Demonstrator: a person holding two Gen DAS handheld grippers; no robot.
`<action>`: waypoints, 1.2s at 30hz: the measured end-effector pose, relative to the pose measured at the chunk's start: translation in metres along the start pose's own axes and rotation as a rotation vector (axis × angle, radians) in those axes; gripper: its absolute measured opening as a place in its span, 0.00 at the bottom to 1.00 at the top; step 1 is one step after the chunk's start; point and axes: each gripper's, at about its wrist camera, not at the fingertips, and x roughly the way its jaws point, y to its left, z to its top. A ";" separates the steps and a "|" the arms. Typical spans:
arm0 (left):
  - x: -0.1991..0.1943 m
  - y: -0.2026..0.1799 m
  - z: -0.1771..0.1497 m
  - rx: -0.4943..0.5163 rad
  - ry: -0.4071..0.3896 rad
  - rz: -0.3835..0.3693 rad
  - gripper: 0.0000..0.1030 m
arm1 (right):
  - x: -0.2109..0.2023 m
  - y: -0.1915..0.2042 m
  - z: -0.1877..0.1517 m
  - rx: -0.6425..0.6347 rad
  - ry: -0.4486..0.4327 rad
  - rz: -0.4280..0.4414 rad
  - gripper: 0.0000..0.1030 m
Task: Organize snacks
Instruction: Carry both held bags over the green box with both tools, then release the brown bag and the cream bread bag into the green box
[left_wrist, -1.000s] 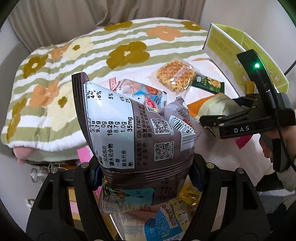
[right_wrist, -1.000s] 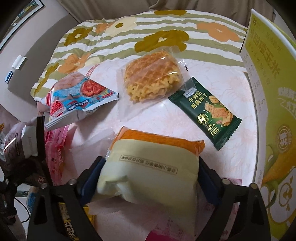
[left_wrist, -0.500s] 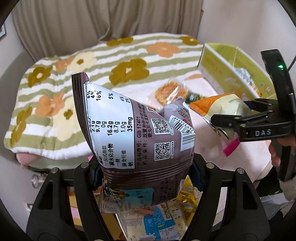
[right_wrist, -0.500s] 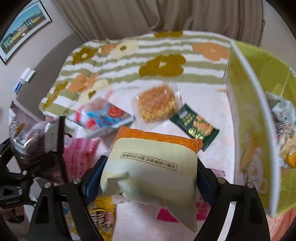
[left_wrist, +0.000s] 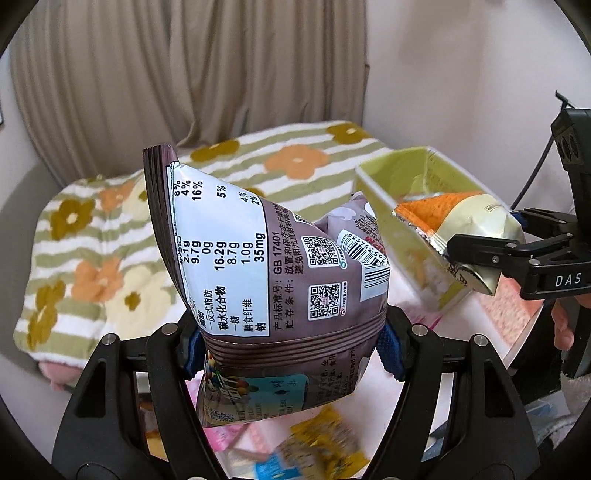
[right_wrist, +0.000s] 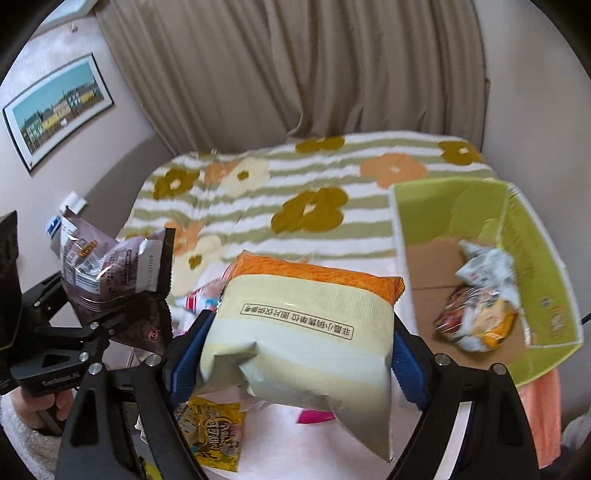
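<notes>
Left wrist view shows my left gripper (left_wrist: 290, 341) pinching a brown snack bag (left_wrist: 273, 269), its blue pads pressed into both sides near the bag's lower seam, the white nutrition panel facing the lens and the bag's top corner tilted toward 11 o'clock. At 3 o'clock in that view I see my right gripper (left_wrist: 480, 254) gripping a cream and orange snack pack (left_wrist: 458, 218), with the person's hand (left_wrist: 561, 325) on the handle below it. Behind that pack, toward 2 o'clock, stands the green cardboard box (left_wrist: 384, 192), open at the top. A striped floral blanket (left_wrist: 110, 240) covers the bed from 9 to 12 o'clock, with beige curtains (left_wrist: 184, 74) above it. In the right wrist view the fingers (right_wrist: 406, 354) clamp the cream and orange pack at both sides, orange edge away from the lens, held up off the surface. At 3 o'clock the green box is open with a few crumpled snack packets (right_wrist: 480, 295) lying on its brown floor. At 9 o'clock my left gripper carries the brown bag beside the right one, apart from it. At 6 to 7 o'clock a yellow snack packet (right_wrist: 214, 439) lies on the pale surface below the held pack. At 10 o'clock a framed picture (right_wrist: 55, 110) hangs on the wall.
</notes>
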 end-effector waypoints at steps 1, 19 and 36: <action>0.001 -0.010 0.006 0.005 -0.008 -0.005 0.67 | -0.008 -0.011 0.003 0.001 -0.014 -0.003 0.82; 0.111 -0.185 0.100 -0.057 0.068 -0.088 0.67 | -0.044 -0.200 0.032 0.000 0.004 -0.002 0.82; 0.224 -0.195 0.151 -0.030 0.218 -0.084 0.73 | 0.014 -0.243 0.046 0.043 0.098 -0.043 0.82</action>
